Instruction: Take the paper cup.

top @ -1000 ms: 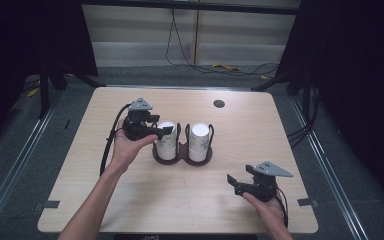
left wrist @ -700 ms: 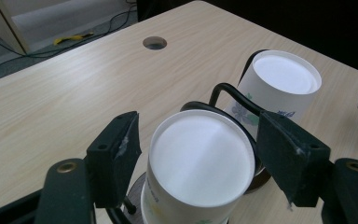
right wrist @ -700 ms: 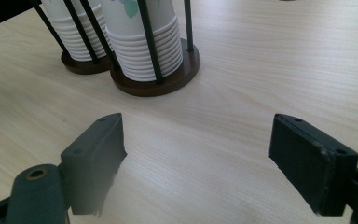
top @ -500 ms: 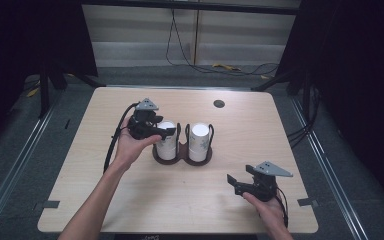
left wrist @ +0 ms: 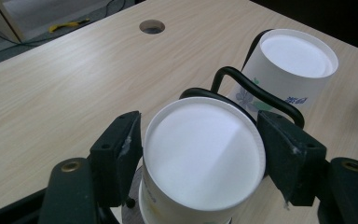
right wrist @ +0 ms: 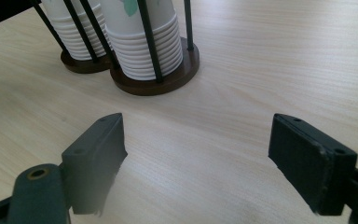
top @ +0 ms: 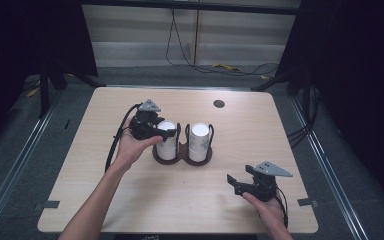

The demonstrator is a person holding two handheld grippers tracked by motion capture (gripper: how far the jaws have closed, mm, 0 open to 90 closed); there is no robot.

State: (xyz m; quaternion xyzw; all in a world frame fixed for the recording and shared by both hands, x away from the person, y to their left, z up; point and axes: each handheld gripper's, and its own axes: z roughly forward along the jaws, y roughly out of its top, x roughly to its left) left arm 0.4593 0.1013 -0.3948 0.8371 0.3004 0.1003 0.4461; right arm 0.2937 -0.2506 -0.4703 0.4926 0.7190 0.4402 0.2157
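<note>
Two stacks of upside-down white paper cups stand in a dark two-ring holder at mid-table. The left stack carries a top cup, and its flat white bottom faces the left gripper view. My left gripper has one jaw pressed against each side of that top cup, so it is shut on it. The right stack stands just beyond, with a flower print on its side. My right gripper rests low near the table's front right, open, nothing between its jaws. Both stacks rise ahead of it.
The wooden table has a round cable hole at the back right. The holder's black wire loops rise between the two stacks. Dark floor and metal rails flank the table on both sides.
My left gripper has moved right and slightly forward onto the left stack's top cup, and its jaws now hold the cup. The right gripper has stayed still.
</note>
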